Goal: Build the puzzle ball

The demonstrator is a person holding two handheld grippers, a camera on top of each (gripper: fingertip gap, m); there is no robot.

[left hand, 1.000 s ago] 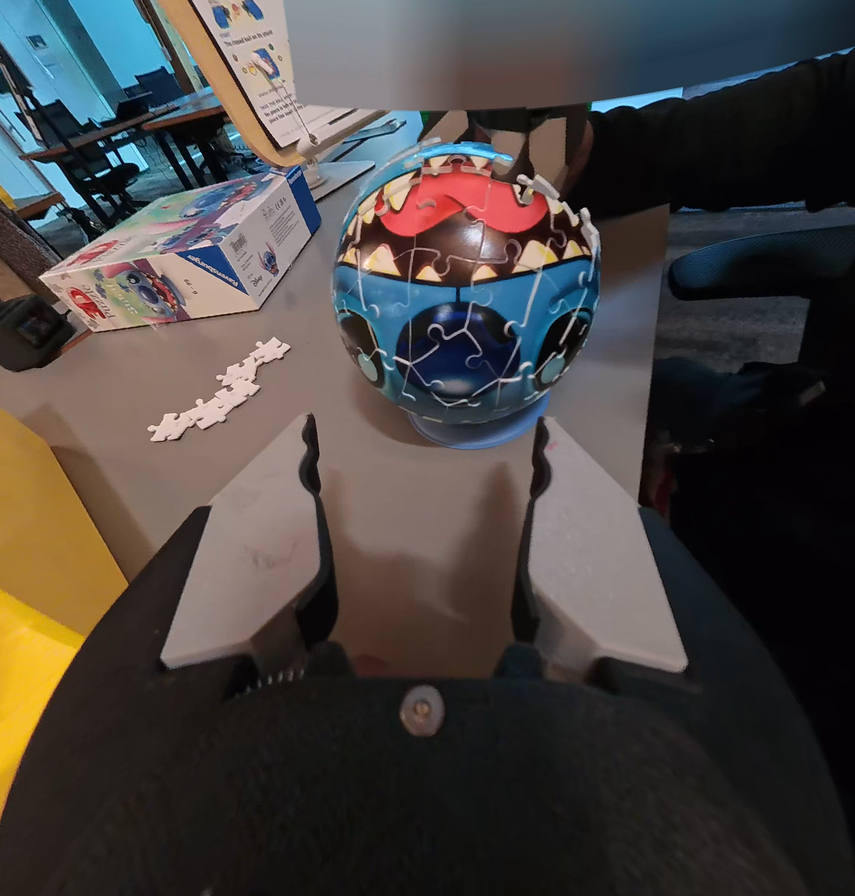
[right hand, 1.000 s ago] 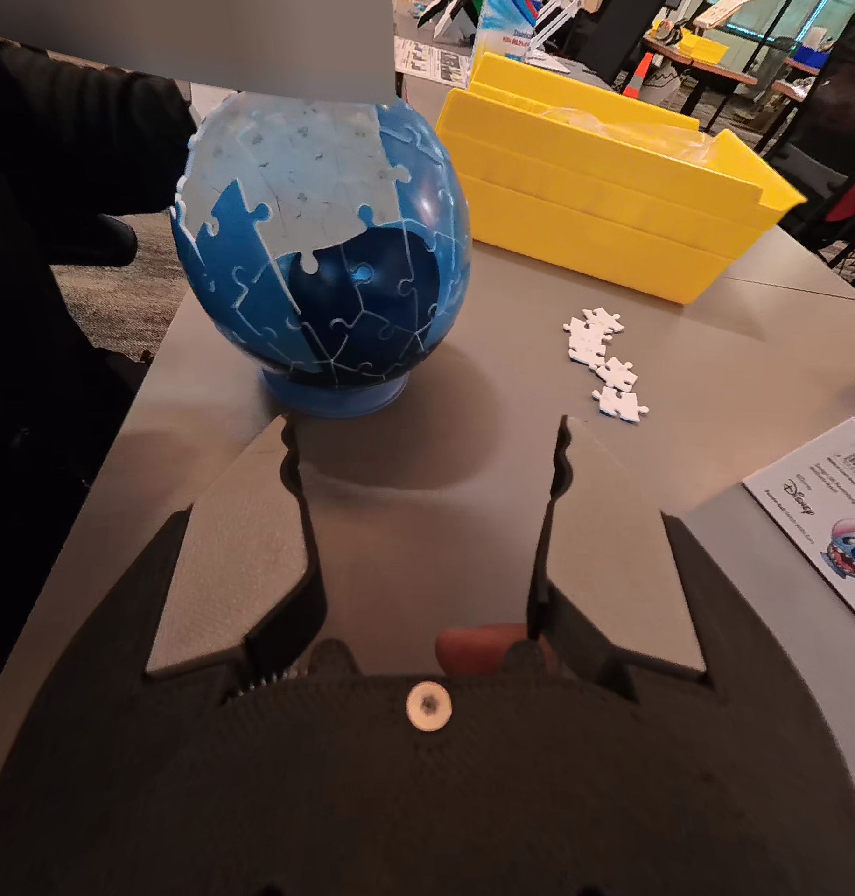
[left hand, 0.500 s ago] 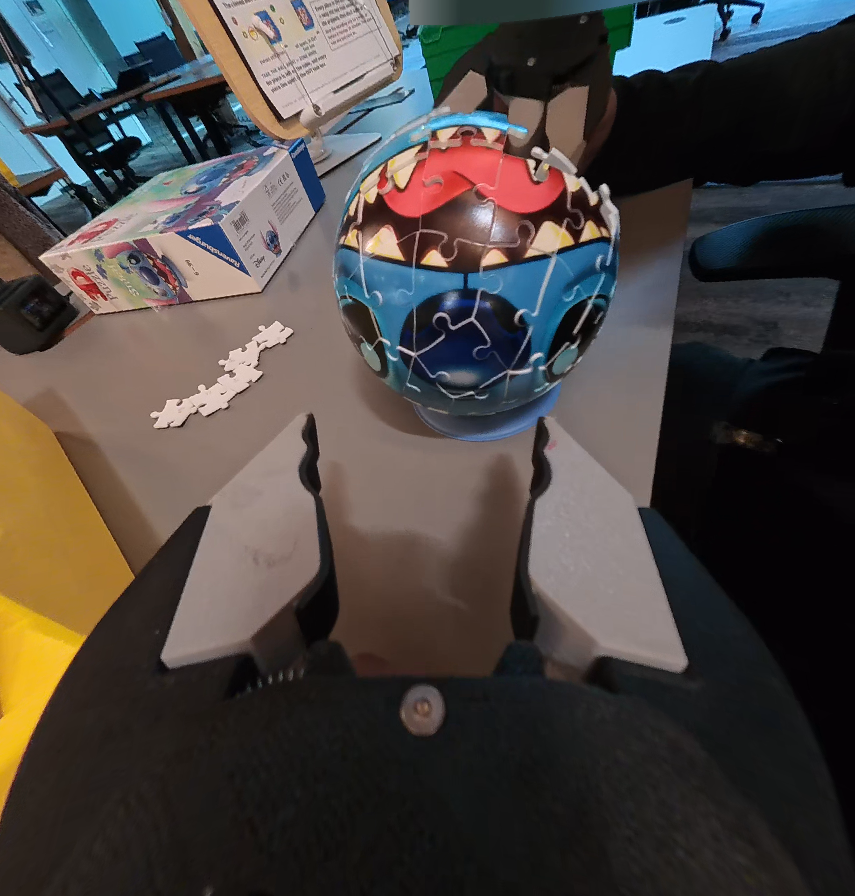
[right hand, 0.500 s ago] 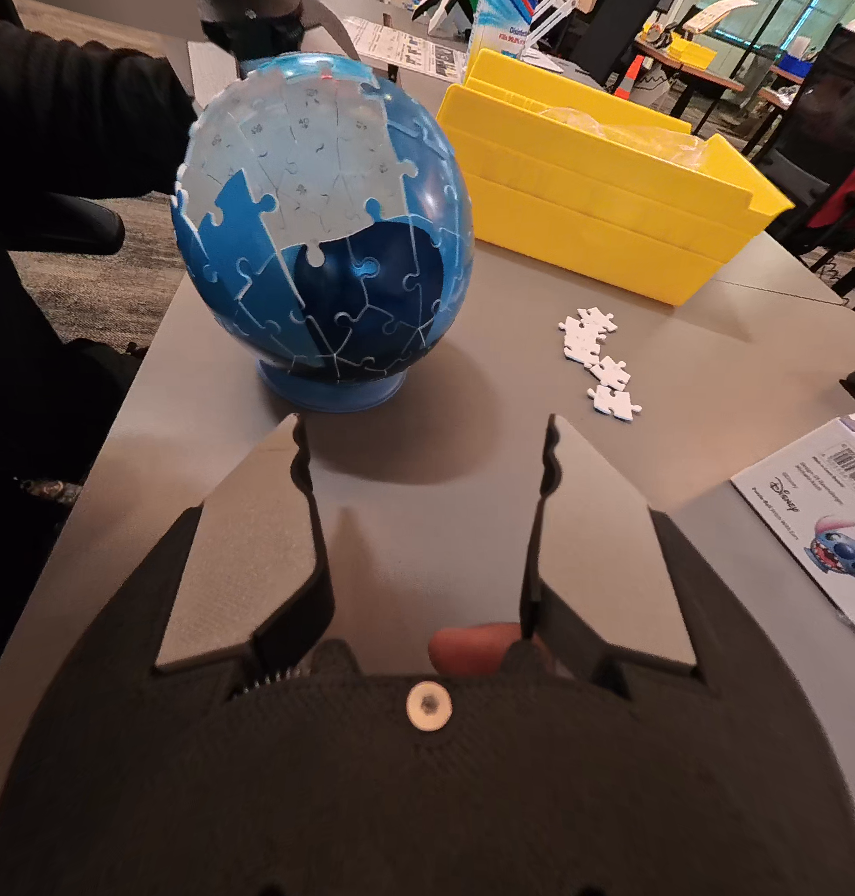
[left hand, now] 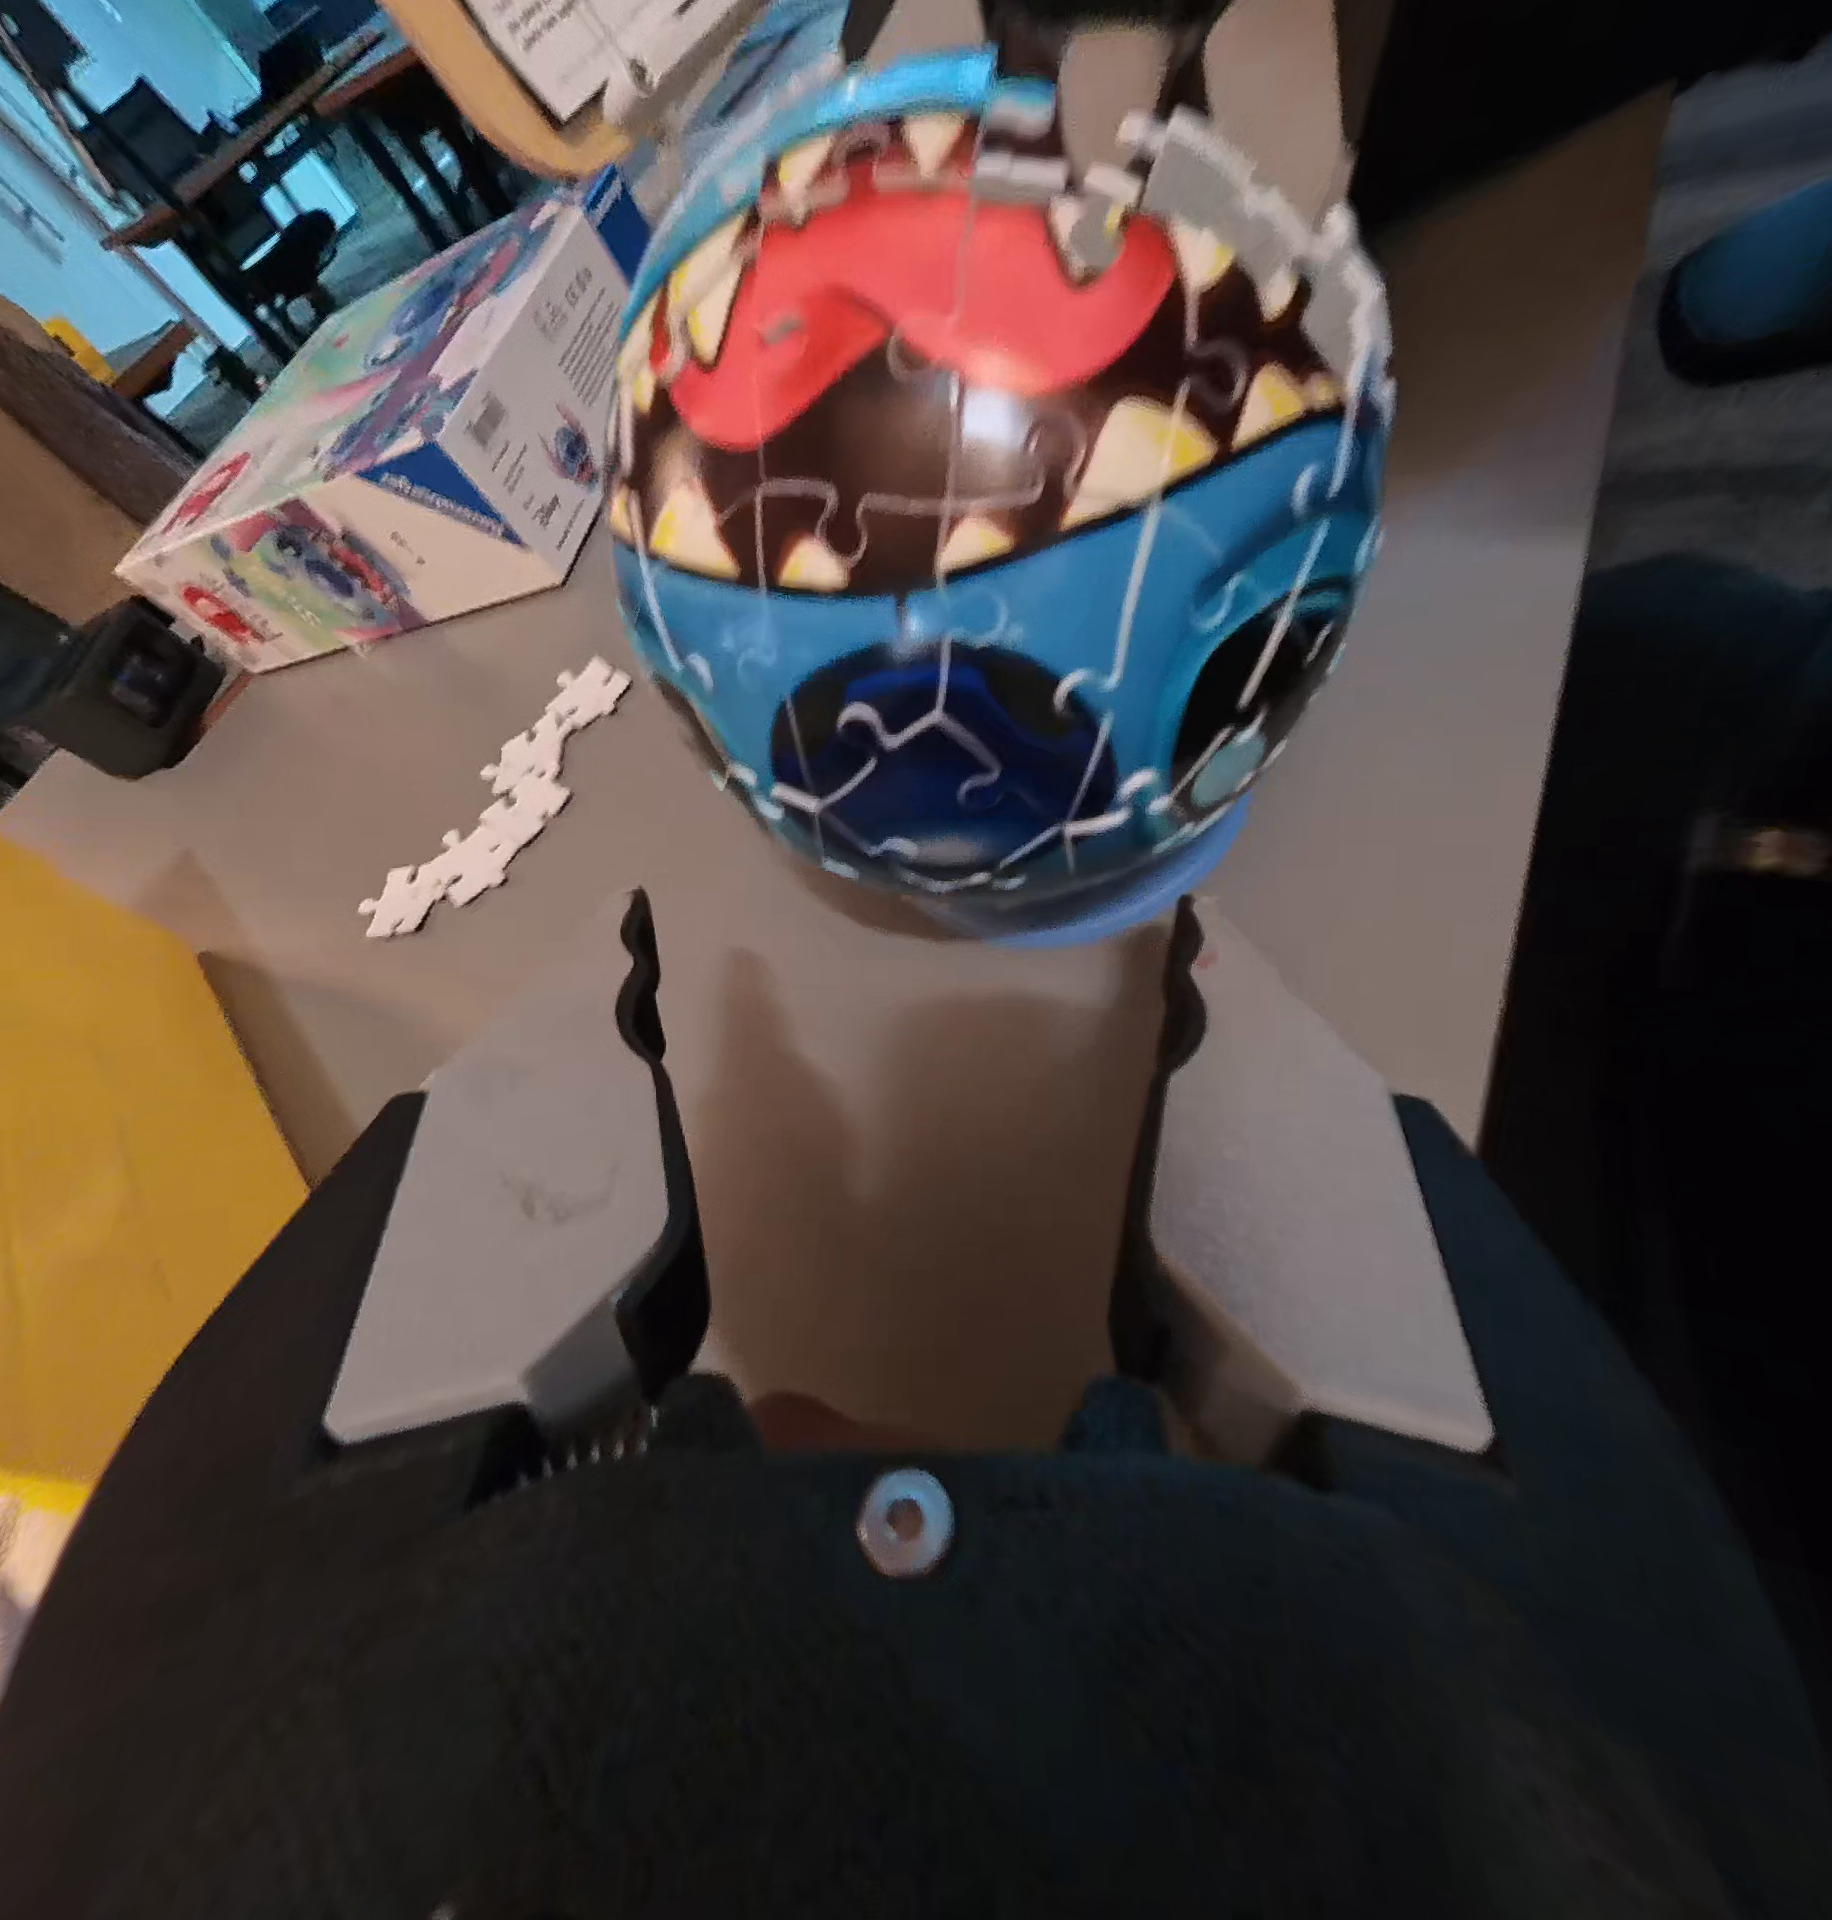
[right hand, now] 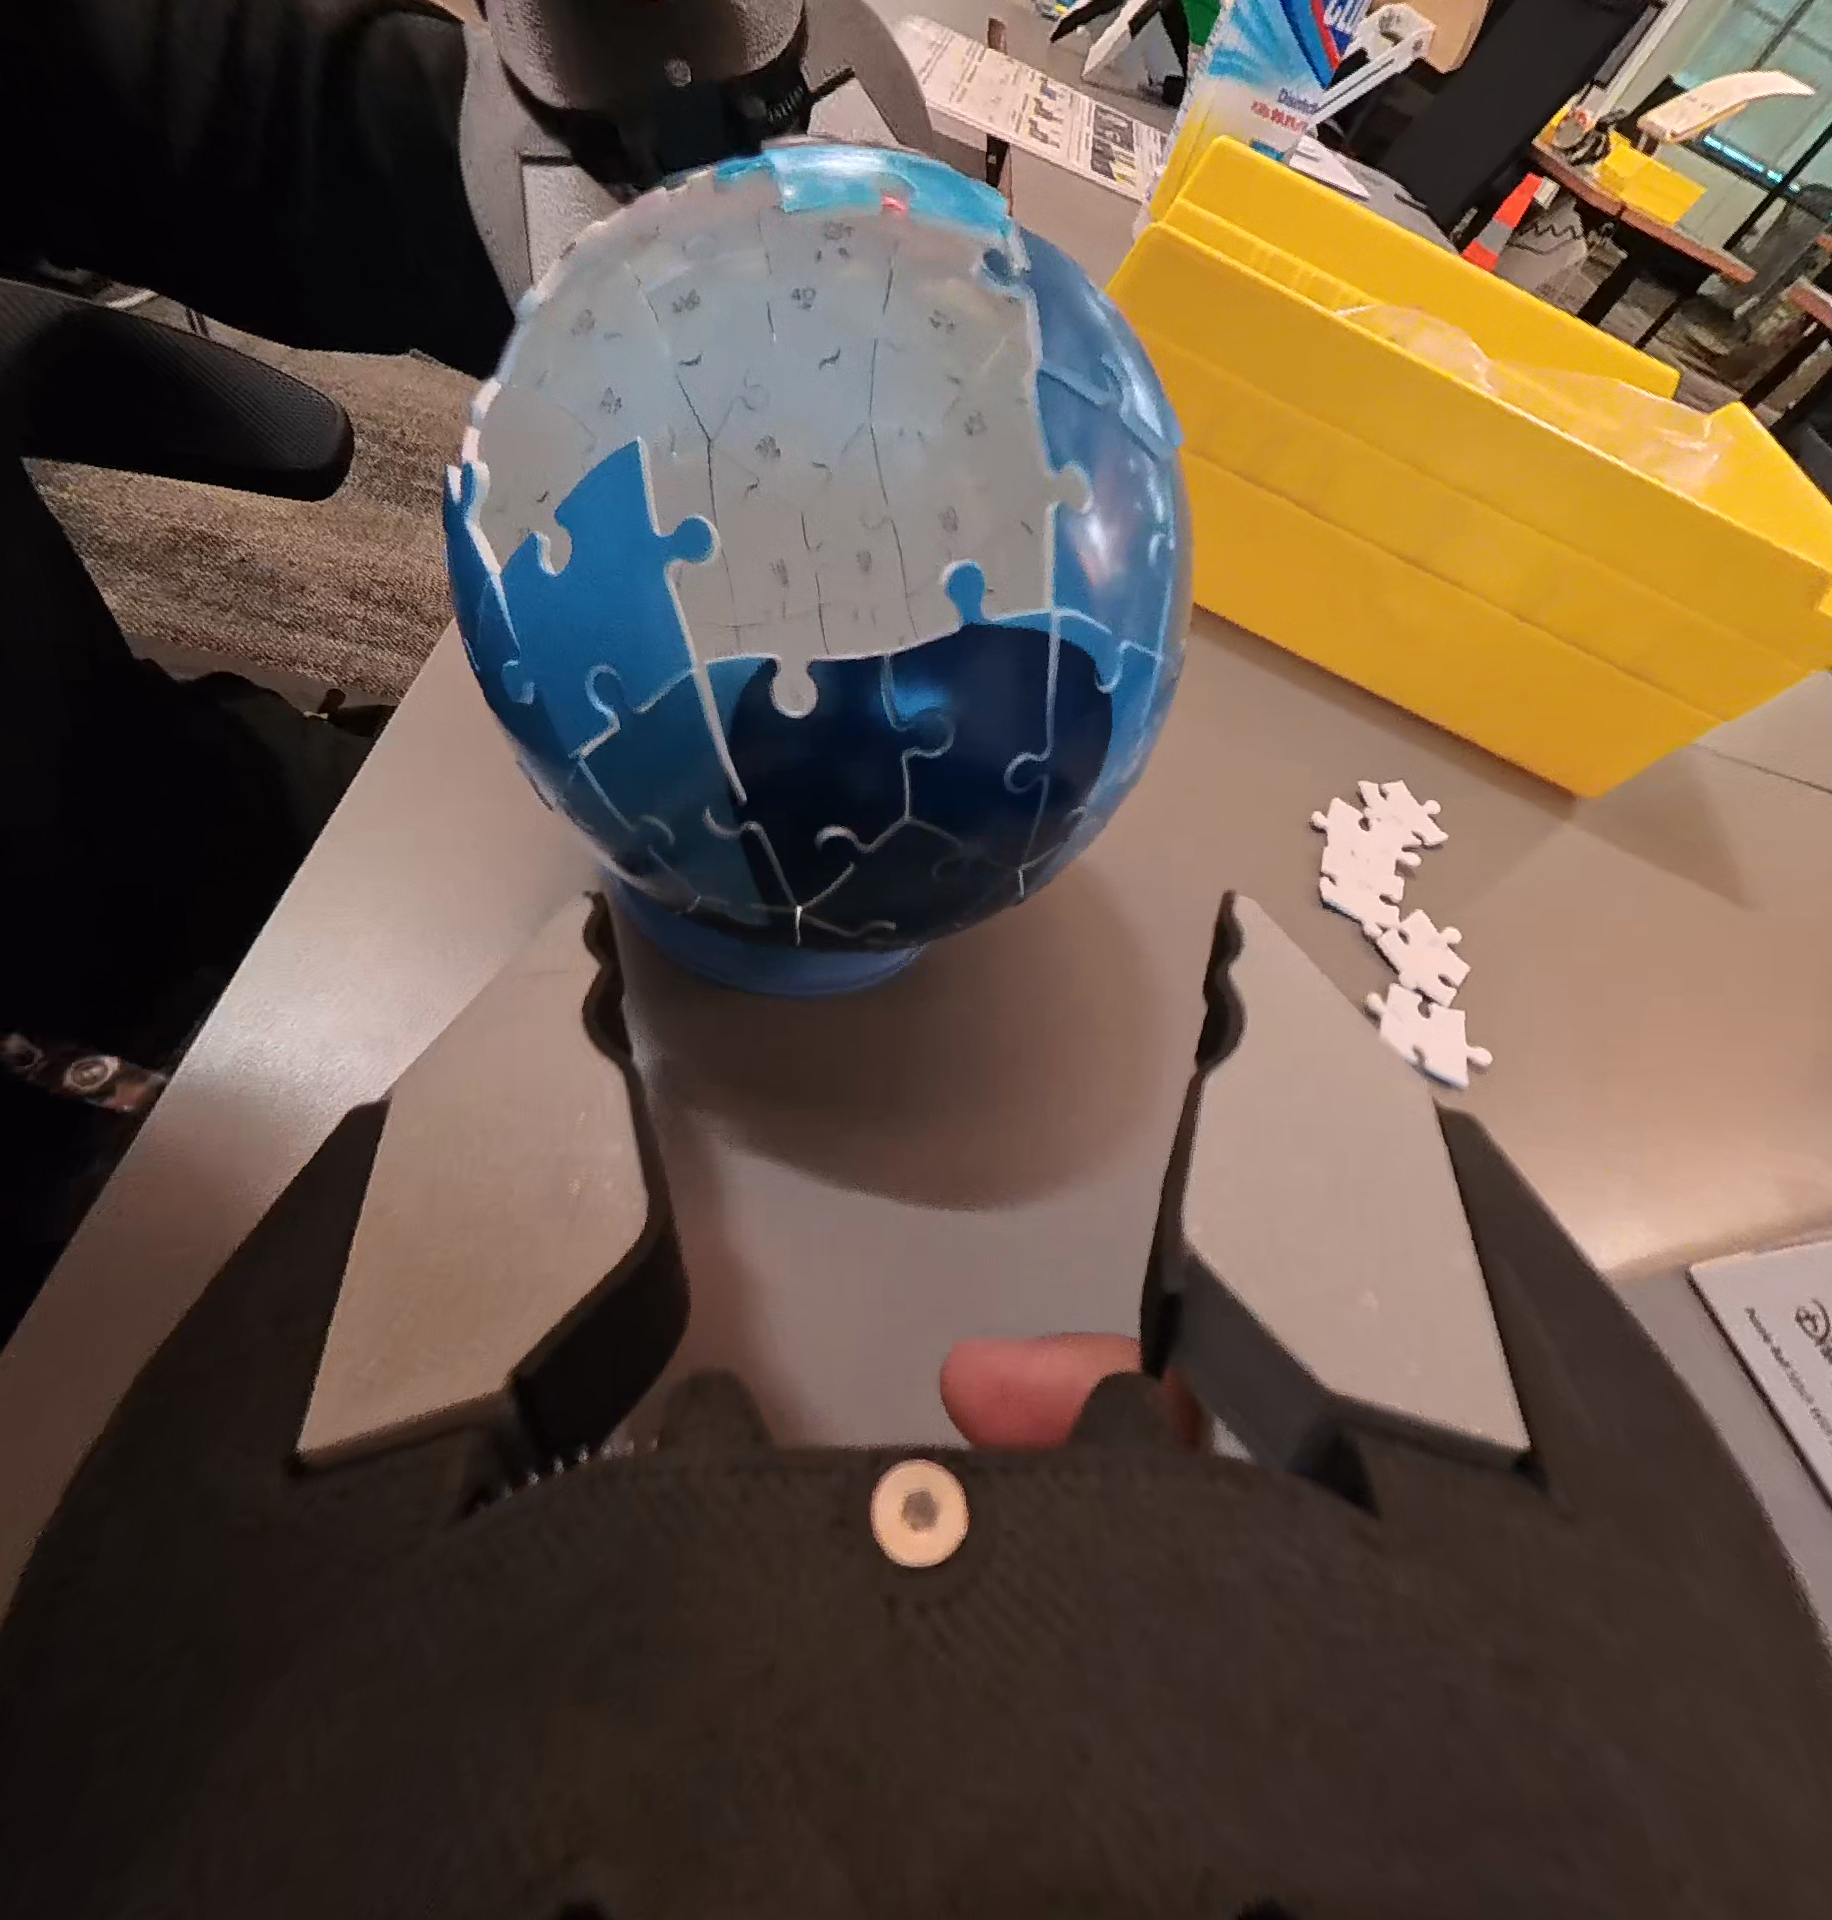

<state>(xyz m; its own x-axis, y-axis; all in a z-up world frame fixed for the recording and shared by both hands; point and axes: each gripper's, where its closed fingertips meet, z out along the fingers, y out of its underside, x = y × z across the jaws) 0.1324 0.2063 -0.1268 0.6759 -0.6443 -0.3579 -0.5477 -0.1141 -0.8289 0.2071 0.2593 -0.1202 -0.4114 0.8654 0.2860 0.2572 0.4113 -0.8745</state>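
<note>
Nearest, the left gripper (left hand: pixel 907 914) and right gripper (right hand: pixel 907 914) gape wide with nothing between their grey wedge fingers, tips scalloped. Just beyond both, the glossy puzzle ball (left hand: pixel 995 499) sits on a blue ring stand (right hand: pixel 777 961) on the matte grey table (right hand: pixel 995 1091); numbered pale piece backs show. White loose pieces (right hand: pixel 1395 914) lie right; farther off, a yellow plastic bin (right hand: pixel 1463 540) and printed cardboard box (left hand: pixel 392 488).

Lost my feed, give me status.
Left gripper open, empty; right gripper open, empty. Round blue puzzle ball on its blue stand, upper part unfinished. White loose pieces alongside; nothing blocking.
</note>
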